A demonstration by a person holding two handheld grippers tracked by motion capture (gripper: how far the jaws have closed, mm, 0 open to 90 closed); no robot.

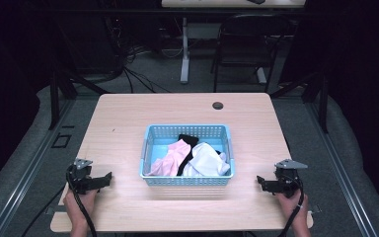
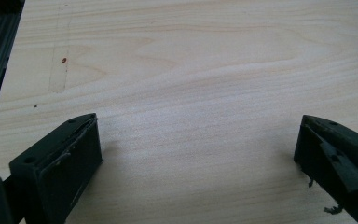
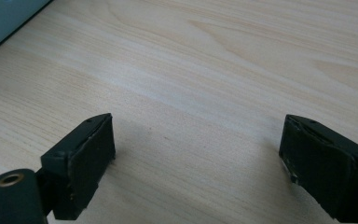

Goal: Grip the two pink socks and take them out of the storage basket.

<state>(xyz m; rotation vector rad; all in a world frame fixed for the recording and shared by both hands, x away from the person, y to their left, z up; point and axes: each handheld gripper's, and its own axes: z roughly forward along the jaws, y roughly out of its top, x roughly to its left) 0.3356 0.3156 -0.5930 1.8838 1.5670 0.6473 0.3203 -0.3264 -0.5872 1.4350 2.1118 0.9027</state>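
A light wooden desk (image 1: 128, 123) carries a pale blue plastic basket (image 1: 150, 134) at its middle. In the basket lie a pink cloth (image 1: 171, 157) at the left, a white cloth (image 1: 208, 160) at the right and a black cloth (image 1: 189, 140) between and behind them; the pink and white pieces touch the black one. A small dark round grommet (image 1: 217, 105) sits in the desk top beyond the basket.

The left tool (image 1: 103, 180) rests near the front left corner of the desk, held by the left hand (image 1: 79, 200), its jaws pointing toward the basket and well apart from it. In the left gripper view the left tool's (image 2: 196, 154) jaws stand wide apart with nothing between them but bare wood.

The right tool (image 1: 261, 182) rests near the front right corner, held by the right hand (image 1: 291, 202), jaws also pointing inward toward the basket. In the right gripper view the right tool's (image 3: 196, 144) jaws are likewise spread wide and hold nothing, and a corner of the basket (image 3: 0, 16) shows at the upper left.

Beyond the desk a dark chair (image 1: 246, 44) stands on the floor.
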